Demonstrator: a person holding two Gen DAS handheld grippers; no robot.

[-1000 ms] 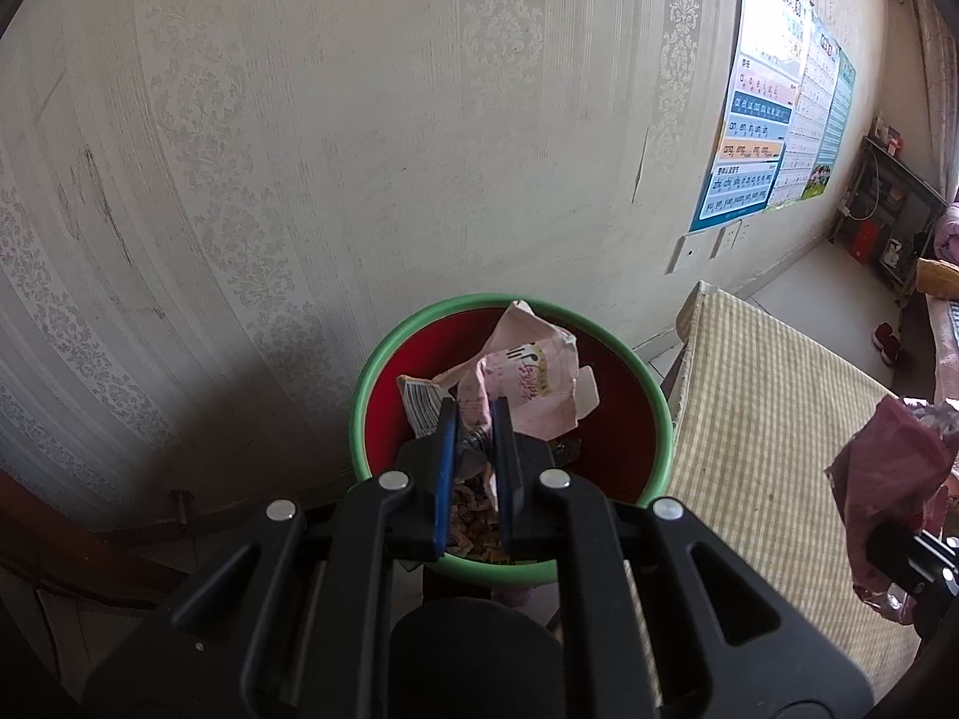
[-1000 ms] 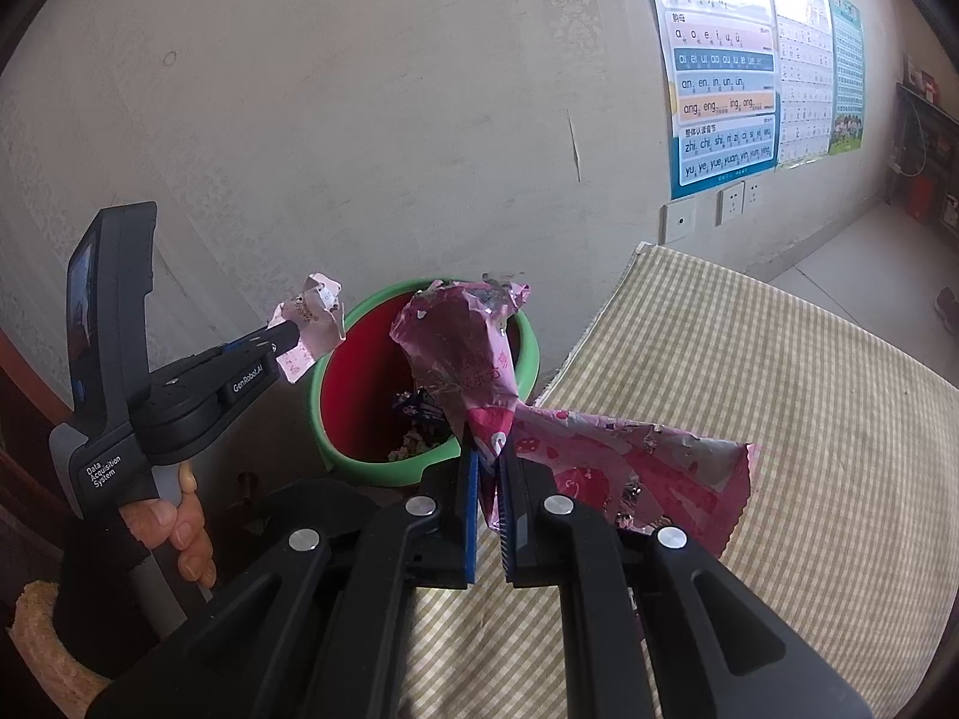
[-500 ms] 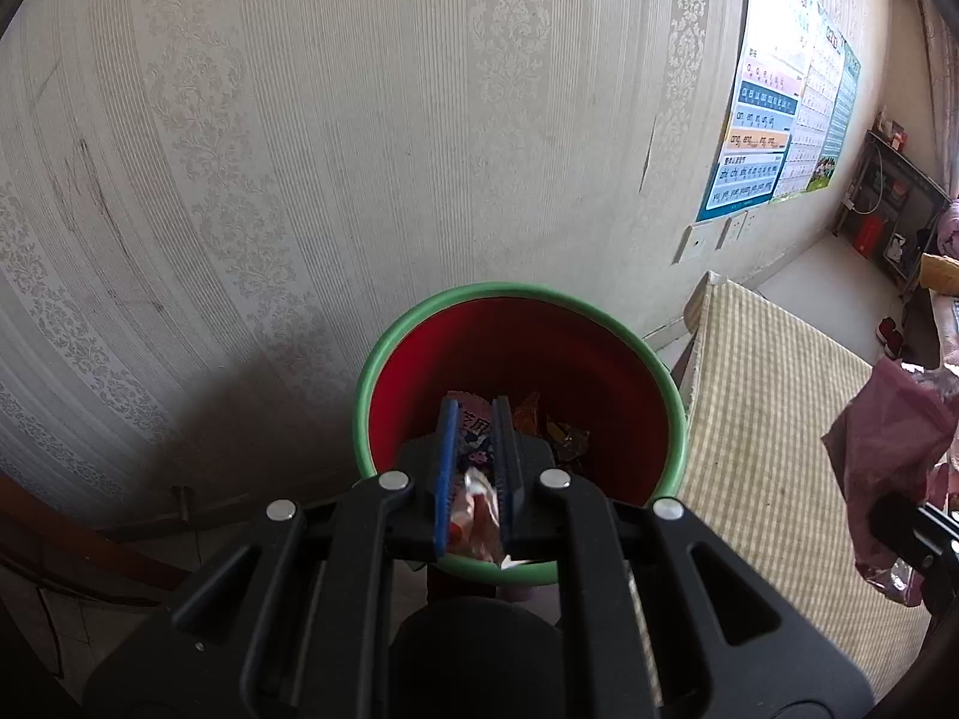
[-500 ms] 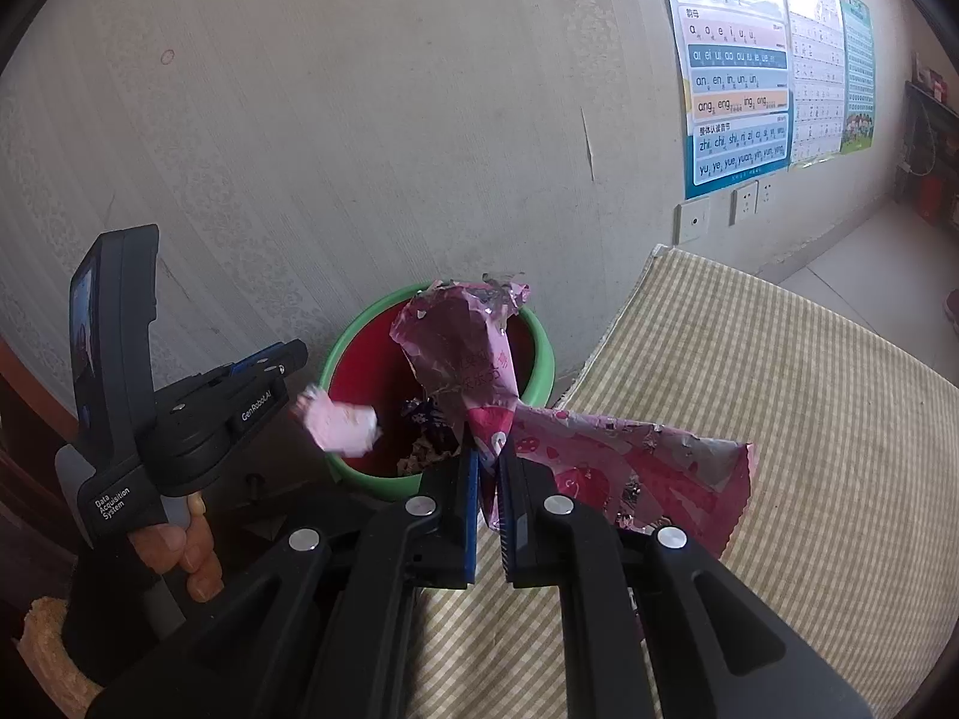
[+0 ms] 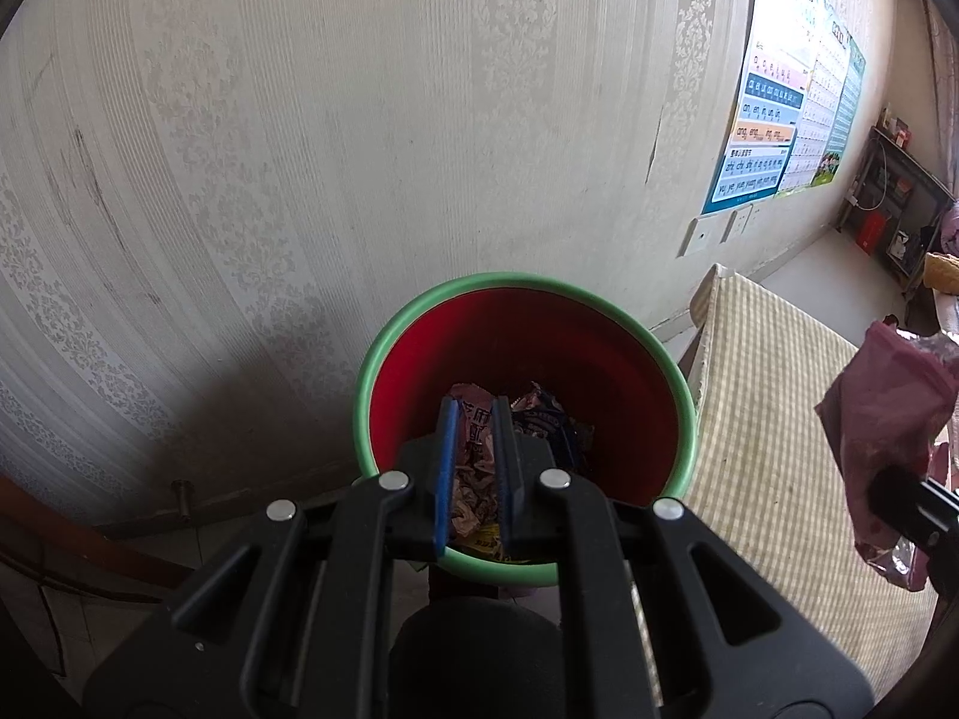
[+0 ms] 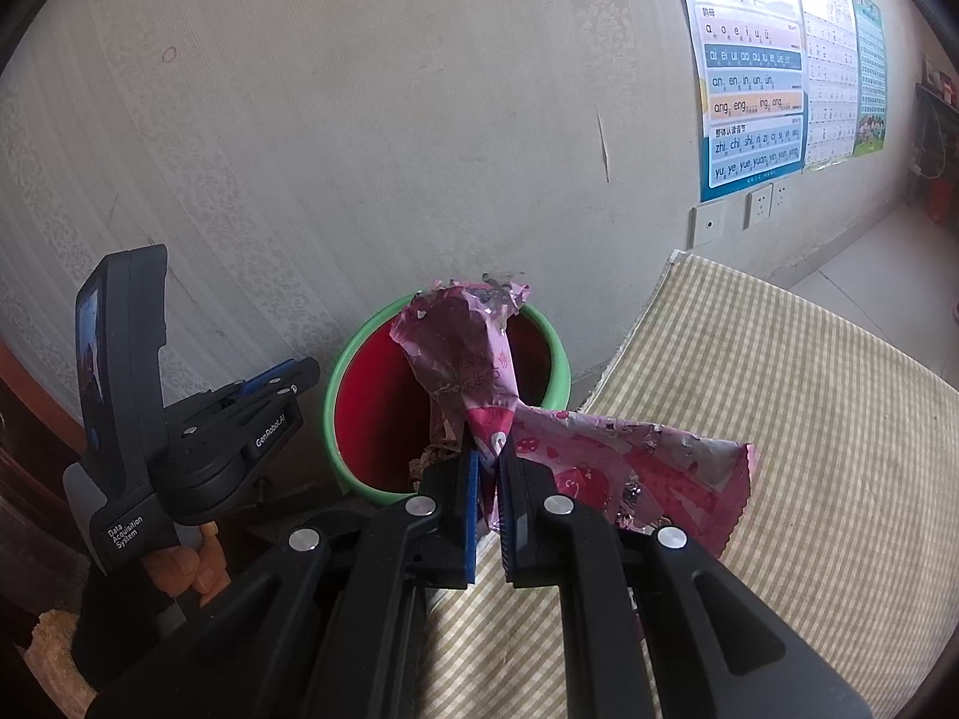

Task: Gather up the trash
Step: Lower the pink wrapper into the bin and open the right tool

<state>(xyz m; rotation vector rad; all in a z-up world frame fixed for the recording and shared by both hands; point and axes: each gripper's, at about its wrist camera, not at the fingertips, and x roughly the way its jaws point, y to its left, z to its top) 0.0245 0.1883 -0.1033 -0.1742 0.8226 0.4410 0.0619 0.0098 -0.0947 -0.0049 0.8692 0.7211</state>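
Gone from the left tongs point(image 5: 476, 419) is the pale crumpled wrapper they gripped a second ago; it now lies with the other scraps in the bin point(image 5: 659, 353), and the blue-padded fingers stand slightly apart with nothing between them, hovering over the near rim. Crinkled wrappers point(image 5: 539, 413), pink and dark blue, cover the bin's bottom. A round bucket, red inside with a green lip, the bin stands against a pale wall point(image 5: 359, 120) papered in a faded damask stripe. To its right lies a surface under a beige checked cloth point(image 5: 773, 419), its far edge close to the bin's rim.

From the right wrist view, the right tongs point(image 6: 488, 455) are clamped on a pink foil snack bag point(image 6: 473, 353), creased and torn along its silvery top, which stands up in front of the bin point(image 6: 344, 371) while its lower half spreads rightward over the checked cloth point(image 6: 809, 419). Left of the bin, a bare hand point(image 6: 186, 563) grips the handle of the left tongs point(image 6: 293, 380). Phonics posters point(image 6: 752, 78) and white sockets point(image 6: 761, 207) hang far right on the wall.
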